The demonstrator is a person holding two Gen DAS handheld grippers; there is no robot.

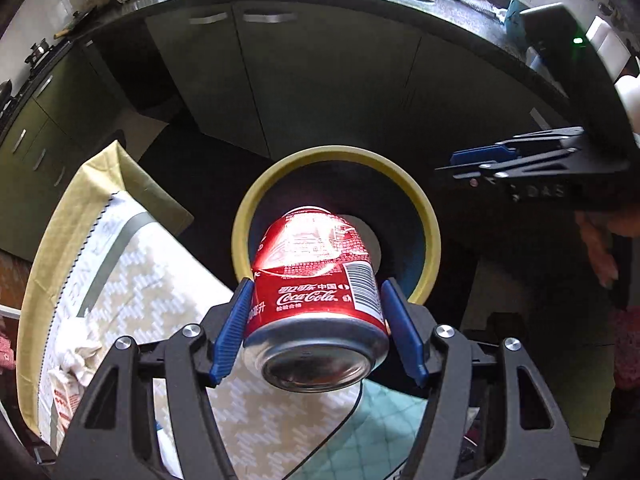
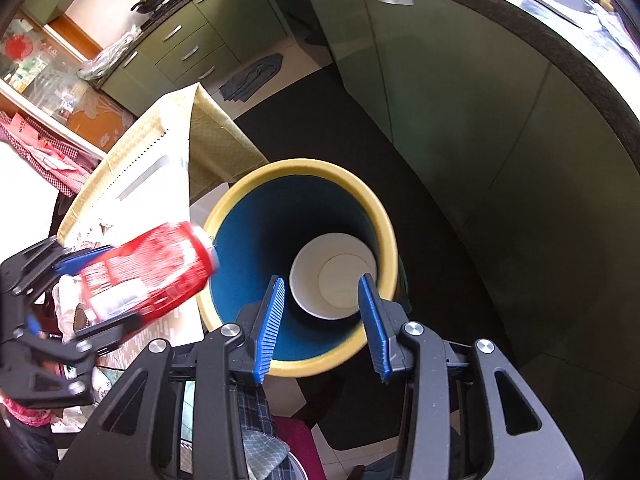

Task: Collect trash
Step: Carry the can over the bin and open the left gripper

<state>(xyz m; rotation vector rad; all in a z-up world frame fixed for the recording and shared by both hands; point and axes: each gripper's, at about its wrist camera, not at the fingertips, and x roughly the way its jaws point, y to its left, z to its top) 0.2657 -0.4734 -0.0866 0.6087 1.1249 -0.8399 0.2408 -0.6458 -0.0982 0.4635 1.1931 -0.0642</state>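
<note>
Through the left wrist view, I am seeing my left hand-held gripper clenching a red aluminium cola can across its lower body, base end toward the camera, one blue pad pressing each side. The can is hanging just on the near side of the yellow-rimmed round bin with a dark blue inside, its top pointing toward the opening. To the left, a bench covered in a pale patterned cloth is carrying a crumpled white tissue. My right hand-held gripper is showing at the far right, but I cannot tell its state here.

Through the right wrist view, I am looking down into the same bin; a white paper cup is lying at its bottom. My right hand-held gripper is released and gripping nothing, poised over the near rim. The can is appearing at the left, blurred, close beside the bin's left rim.

I am judging the can to be light and probably empty, thin-walled and easily dented, with a smooth, rather slippery skin; taking it across the mid-body with a moderate squeeze is suiting it best.
</note>
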